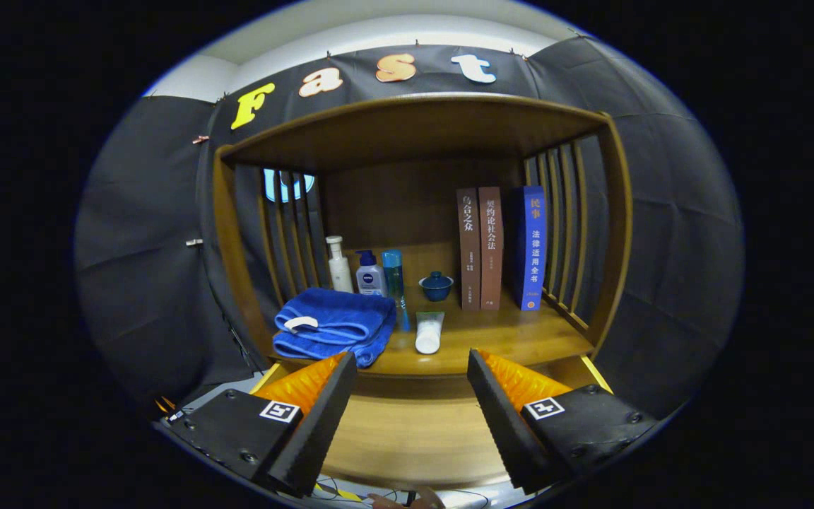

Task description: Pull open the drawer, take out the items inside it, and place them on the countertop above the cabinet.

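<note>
My gripper (413, 360) is open, with nothing between its fingers, and it faces a wooden cabinet. Beyond the fingertips lies the countertop (513, 339). On it a folded blue towel (333, 325) rests at the left, just past the left finger. A white tube (429, 332) lies beside the towel, cap toward me. Below the countertop's front edge a pale wooden drawer panel (407, 431) spans the gap between the fingers. Whether the drawer is pulled out I cannot tell, and its inside is hidden.
Behind the towel stand a white pump bottle (339, 265), a small pump bottle with a blue cap (370, 277) and a teal bottle (393, 276). A blue lidded cup (436, 286) sits mid-shelf. Two brown books (480, 247) and a blue book (531, 247) stand at the right by the slatted side.
</note>
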